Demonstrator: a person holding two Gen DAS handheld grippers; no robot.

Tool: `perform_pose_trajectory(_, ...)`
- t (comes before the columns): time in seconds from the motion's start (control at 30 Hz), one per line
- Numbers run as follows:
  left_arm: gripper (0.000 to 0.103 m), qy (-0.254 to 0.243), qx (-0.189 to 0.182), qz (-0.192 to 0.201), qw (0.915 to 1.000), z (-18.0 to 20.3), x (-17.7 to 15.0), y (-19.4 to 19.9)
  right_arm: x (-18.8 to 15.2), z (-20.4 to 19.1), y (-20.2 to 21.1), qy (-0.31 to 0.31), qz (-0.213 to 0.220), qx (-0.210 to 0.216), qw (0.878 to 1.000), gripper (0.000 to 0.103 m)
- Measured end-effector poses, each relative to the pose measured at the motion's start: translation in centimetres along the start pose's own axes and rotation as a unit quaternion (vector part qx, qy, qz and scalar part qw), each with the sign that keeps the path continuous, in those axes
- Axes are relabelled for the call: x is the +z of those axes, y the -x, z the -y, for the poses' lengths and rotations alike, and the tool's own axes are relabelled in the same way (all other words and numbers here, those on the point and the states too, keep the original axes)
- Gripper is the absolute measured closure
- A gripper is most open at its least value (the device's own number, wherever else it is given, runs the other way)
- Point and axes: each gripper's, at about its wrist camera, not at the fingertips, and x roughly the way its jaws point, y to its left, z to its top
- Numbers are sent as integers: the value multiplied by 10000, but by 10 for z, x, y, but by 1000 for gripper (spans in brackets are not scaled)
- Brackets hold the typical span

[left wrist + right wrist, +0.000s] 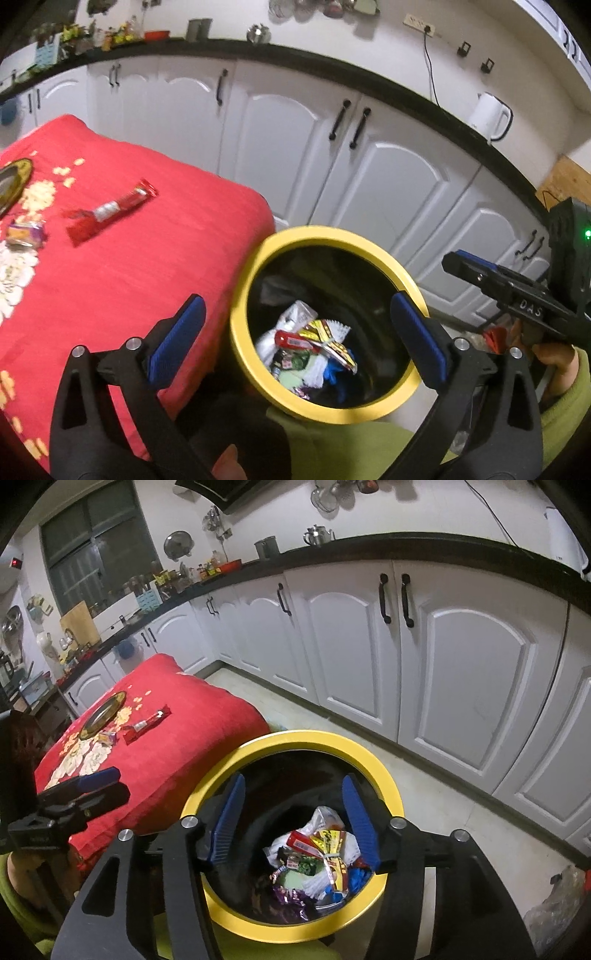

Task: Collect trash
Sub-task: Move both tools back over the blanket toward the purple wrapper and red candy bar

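Observation:
A yellow-rimmed bin (pixel 332 230) (pixel 295 738) stands beside the red-clothed table (pixel 129 280) (pixel 184 734), with several wrappers piled inside (pixel 306 343) (pixel 314 849). My left gripper (pixel 297 299) hangs open over the bin's table-side rim with nothing between its blue pads. Directly above the bin mouth my right gripper (pixel 294 777) is open and empty too; in the left wrist view it shows at the right (pixel 480 269). A long red wrapper (pixel 110 210) (pixel 147 723) lies on the cloth. A small purple-orange wrapper (pixel 26 234) (pixel 107 736) lies to its left.
A gold-rimmed plate (pixel 11 184) (pixel 103 709) sits on the table's far side. White cabinets (pixel 369 166) (pixel 461 664) run close behind the bin, with a white kettle (pixel 489 116) on the counter. A crumpled plastic bag (pixel 554 904) lies on the floor at right. A green sleeve (pixel 569 398) is near.

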Motion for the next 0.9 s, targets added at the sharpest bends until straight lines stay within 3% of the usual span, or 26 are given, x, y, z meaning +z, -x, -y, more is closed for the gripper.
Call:
perform_pose_trajectory(0.37, 11, 108, 271, 408, 9987, -16, 8, 34, 10, -33, 6, 253, 109, 184, 9995, 37)
perform_pose_trajectory(0.9, 11, 416, 765, 1024, 9909, -50, 8, 83, 23, -88, 9, 607, 244, 538, 9964, 34)
